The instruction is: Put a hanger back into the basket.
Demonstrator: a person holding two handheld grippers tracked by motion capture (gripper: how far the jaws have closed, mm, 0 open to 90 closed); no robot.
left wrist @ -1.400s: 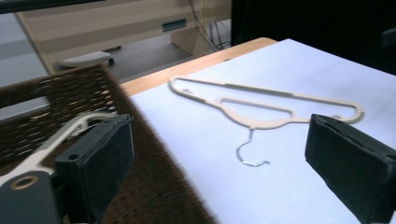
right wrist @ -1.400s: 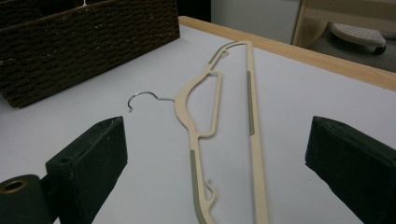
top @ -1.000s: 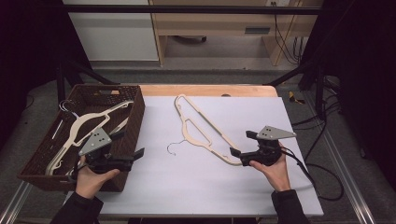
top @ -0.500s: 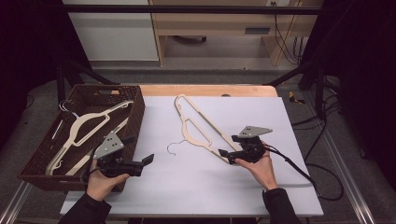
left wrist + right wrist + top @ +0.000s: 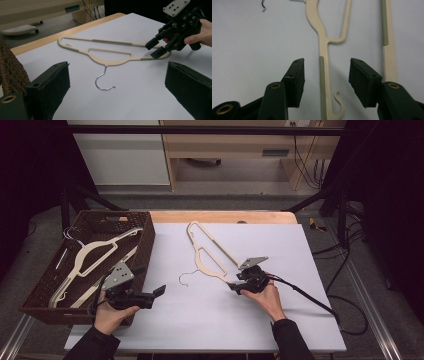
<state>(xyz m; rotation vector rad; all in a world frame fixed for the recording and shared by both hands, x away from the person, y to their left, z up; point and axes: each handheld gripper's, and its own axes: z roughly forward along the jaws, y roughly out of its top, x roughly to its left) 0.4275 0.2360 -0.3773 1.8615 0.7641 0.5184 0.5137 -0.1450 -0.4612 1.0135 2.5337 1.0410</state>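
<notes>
Right gripper (image 5: 235, 287) wide open, hanger (image 5: 210, 252) arm between jaws, not squeezed. Left gripper (image 5: 159, 291) wide open, hanger ahead.

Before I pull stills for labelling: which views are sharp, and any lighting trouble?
High view: soft; surroundings dark, white table evenly lit. Left gripper view: hanger and right gripper clear, own jaws blurred. Right gripper view: hanger arm crisp between open jaws, no glare.

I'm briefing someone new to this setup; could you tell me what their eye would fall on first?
Probably the cream hanger lying flat on the white table, with the right gripper open astride its lower arm. Next, the wicker basket at the left edge, holding more hangers, and the left gripper open beside it, aimed towards the hanger's metal hook.
</notes>
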